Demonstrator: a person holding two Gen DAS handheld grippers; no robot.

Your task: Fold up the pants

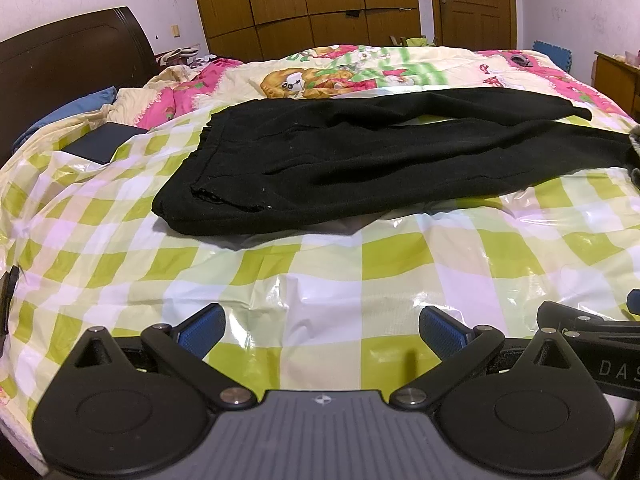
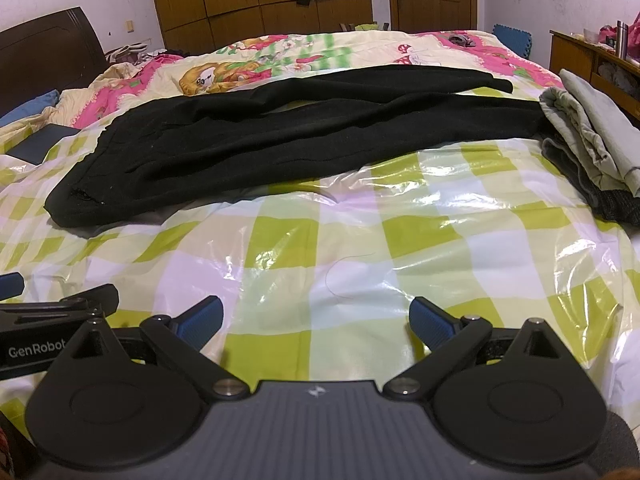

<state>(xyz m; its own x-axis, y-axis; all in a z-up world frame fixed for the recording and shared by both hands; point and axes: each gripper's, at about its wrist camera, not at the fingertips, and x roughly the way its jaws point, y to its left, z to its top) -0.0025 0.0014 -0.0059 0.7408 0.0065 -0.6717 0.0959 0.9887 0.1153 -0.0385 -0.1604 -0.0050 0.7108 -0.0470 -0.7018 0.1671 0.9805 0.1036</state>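
Left gripper jaws spread wide, holding nothing, above the glossy green-checked plastic sheet. Right gripper likewise wide and empty.

Black pants lie flat across the bed at 12 o'clock of both grippers, well apart; waistband toward 10 o'clock, legs running toward 2 o'clock.

Risks, as judged:
- slick sheet may slide or bunch when the fabric is pulled;
- a pinch could take only the top layer, so the fold skews;
- leg cuffs end beside the folded grey clothes and may snag them.
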